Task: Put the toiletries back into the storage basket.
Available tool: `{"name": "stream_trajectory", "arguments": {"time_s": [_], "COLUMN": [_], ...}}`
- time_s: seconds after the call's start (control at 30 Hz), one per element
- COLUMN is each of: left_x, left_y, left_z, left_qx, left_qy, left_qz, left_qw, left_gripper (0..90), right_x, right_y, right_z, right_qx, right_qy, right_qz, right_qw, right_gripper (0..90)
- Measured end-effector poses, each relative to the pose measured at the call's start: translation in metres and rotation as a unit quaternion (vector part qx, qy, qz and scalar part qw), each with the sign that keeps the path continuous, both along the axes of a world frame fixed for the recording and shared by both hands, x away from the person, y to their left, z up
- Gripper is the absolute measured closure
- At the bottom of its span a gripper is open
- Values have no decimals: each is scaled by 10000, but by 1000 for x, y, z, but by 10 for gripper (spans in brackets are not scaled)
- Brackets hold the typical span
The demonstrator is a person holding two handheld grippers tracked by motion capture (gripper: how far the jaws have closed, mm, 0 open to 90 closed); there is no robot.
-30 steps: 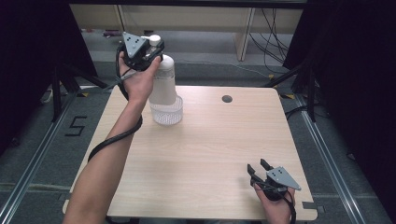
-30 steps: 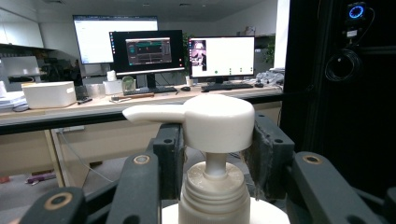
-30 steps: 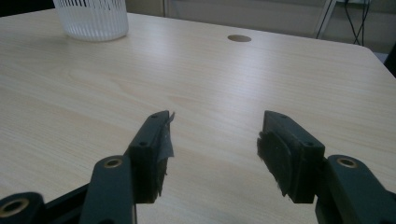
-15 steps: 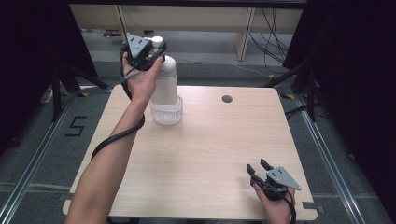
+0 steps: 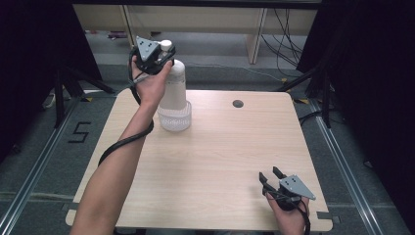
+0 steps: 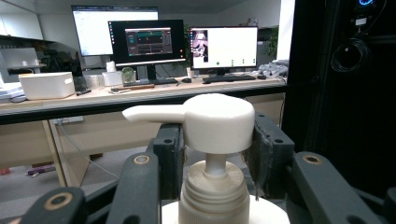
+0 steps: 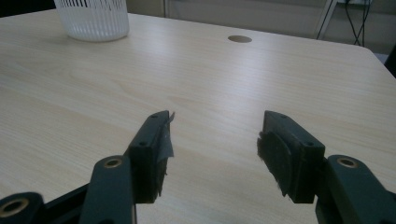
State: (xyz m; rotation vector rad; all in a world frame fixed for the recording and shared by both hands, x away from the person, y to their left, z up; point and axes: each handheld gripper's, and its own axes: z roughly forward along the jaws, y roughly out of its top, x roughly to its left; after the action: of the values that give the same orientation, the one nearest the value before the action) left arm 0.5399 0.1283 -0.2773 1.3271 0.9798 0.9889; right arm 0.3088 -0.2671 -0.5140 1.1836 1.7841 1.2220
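You have one pump bottle (image 5: 173, 88) on the bench (image 5: 230, 147), standing upright in one clear ribbed cup (image 5: 174, 119) near the far left corner. Your left hand-held gripper (image 5: 159, 55) is up at the bottle's top, its jaws closed on either side of the white pump head (image 6: 217, 122), whose spout points left in the left gripper view. Your right hand-held gripper (image 5: 272, 176) rests at the near right edge, well apart from the bottle, jaws wide and holding nothing. A "5" (image 5: 79, 132) is marked on the floor.
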Motion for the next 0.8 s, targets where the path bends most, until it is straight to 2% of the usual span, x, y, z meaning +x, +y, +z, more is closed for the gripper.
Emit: {"name": "stream_trajectory", "arguments": {"time_s": [0.8], "left_x": [11], "left_y": [-3], "left_z": [-16], "left_qx": [102], "left_qy": [184], "left_qz": [-1], "left_qw": [9998], "left_gripper": [593], "right_x": [0], "right_y": [0], "right_z": [0], "right_qx": [10], "right_qy": [-1], "right_qz": [-27], "right_qw": [10000], "right_gripper": [435]}}
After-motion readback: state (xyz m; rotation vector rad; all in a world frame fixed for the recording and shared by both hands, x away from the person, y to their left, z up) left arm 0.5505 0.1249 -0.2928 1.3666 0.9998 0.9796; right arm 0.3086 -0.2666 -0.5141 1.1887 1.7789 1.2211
